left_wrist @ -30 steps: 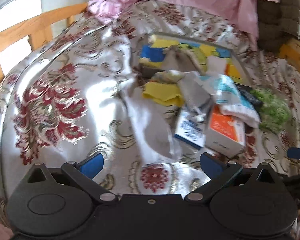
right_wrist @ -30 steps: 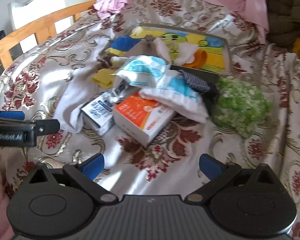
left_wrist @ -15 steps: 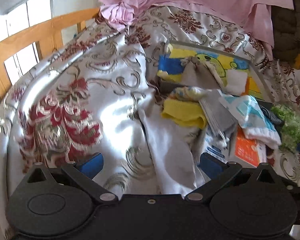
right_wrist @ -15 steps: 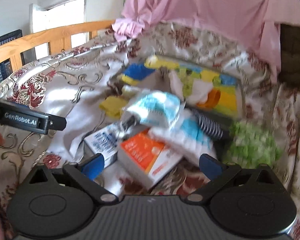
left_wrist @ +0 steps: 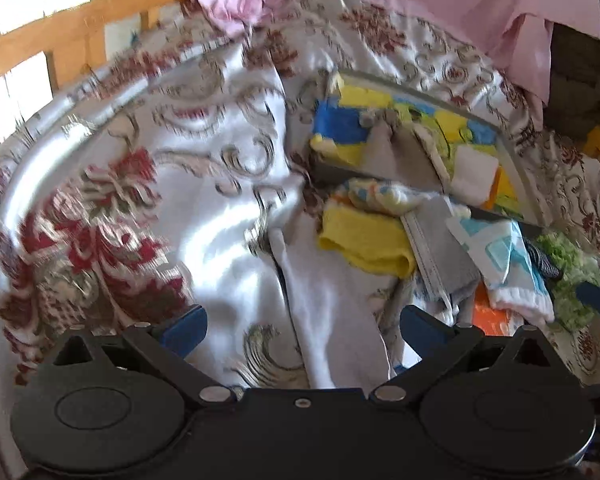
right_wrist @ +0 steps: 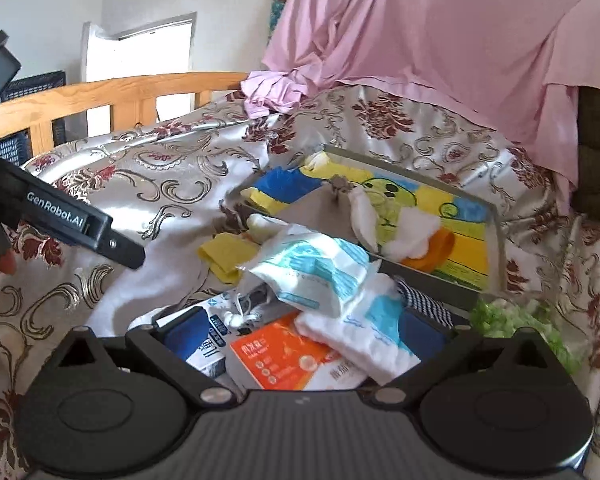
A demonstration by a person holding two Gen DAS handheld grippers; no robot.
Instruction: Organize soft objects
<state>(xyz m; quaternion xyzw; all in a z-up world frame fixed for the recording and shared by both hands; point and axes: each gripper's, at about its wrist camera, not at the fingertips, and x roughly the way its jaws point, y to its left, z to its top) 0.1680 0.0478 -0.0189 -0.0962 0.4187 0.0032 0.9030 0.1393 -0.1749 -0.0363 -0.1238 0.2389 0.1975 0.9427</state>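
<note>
A heap of soft things lies on a floral bedspread: a long white cloth (left_wrist: 332, 328), a yellow cloth (left_wrist: 364, 240), a grey cloth (left_wrist: 440, 248), a white-and-blue towel (right_wrist: 364, 332) and a blue-printed soft pack (right_wrist: 312, 272). An orange box (right_wrist: 288, 360) and a blue-and-white box (right_wrist: 212, 340) lie among them. My left gripper (left_wrist: 300, 324) is open, low over the white cloth. My right gripper (right_wrist: 300, 328) is open, just above the boxes and towel. Both hold nothing.
A grey tray (right_wrist: 496, 236) with a yellow and blue picture holds cotton pads and a brown cloth behind the heap. A green fluffy thing (right_wrist: 516, 320) lies at the right. A wooden bed rail (right_wrist: 112, 92) runs along the left. Pink fabric (right_wrist: 440, 40) hangs behind.
Both grippers have moved forward and lower toward the heap. The left now has the white cloth between its open fingers; the right sits over the boxes.
</note>
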